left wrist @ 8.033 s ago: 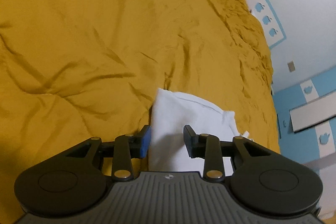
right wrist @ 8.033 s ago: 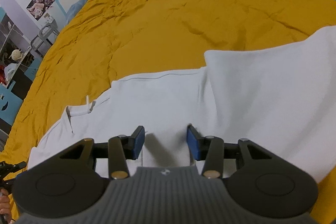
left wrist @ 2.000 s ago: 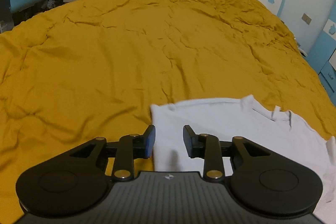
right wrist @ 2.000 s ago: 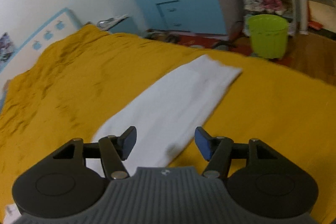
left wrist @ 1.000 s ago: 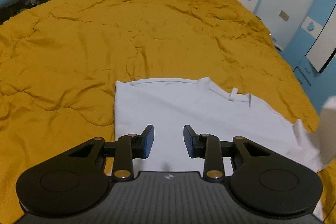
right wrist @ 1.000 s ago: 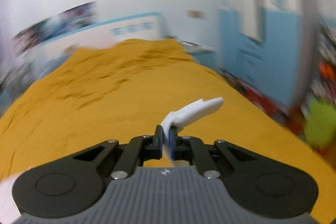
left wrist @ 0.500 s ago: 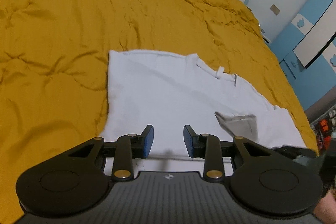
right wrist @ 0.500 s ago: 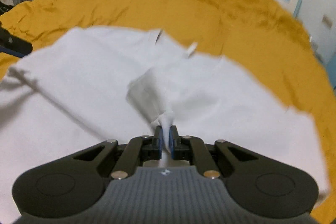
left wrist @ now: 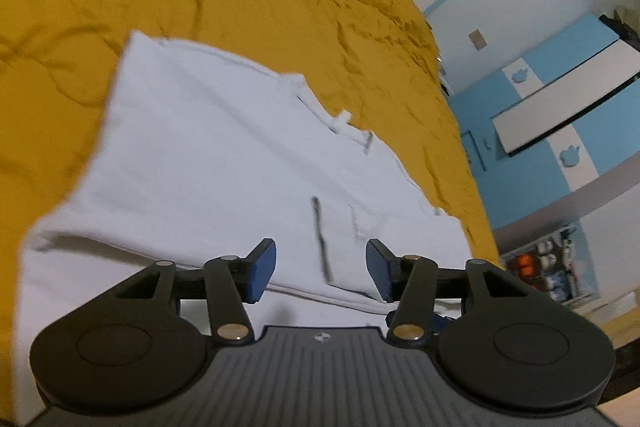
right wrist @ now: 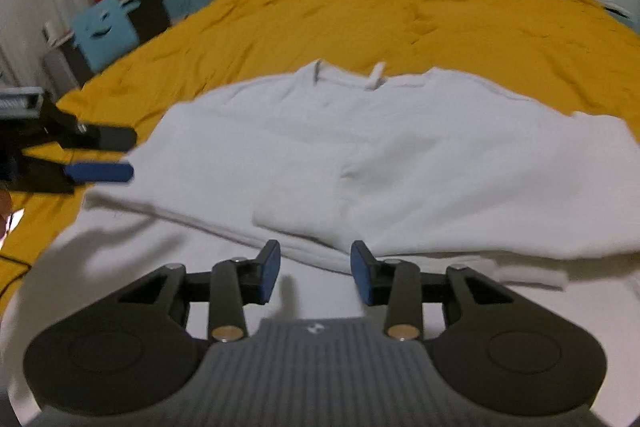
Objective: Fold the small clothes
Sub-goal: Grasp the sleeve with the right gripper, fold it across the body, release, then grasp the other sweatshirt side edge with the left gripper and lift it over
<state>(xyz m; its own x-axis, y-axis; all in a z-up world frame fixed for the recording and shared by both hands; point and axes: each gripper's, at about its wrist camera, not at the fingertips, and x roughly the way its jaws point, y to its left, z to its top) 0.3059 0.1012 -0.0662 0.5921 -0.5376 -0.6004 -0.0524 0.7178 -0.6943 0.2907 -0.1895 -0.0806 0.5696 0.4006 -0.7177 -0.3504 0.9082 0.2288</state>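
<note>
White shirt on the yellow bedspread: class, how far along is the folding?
Done: one sleeve lies folded across the white shirt. In hand: nothing; the right claw has just been opening, the left claw too, both empty. Left: the remaining folds on the bedspread.

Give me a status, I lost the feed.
Left gripper open, right gripper open, jaws of both just widened, nothing pinched. White shirt flat on the yellow quilt, sleeve folded in. Nothing in the way.
</note>
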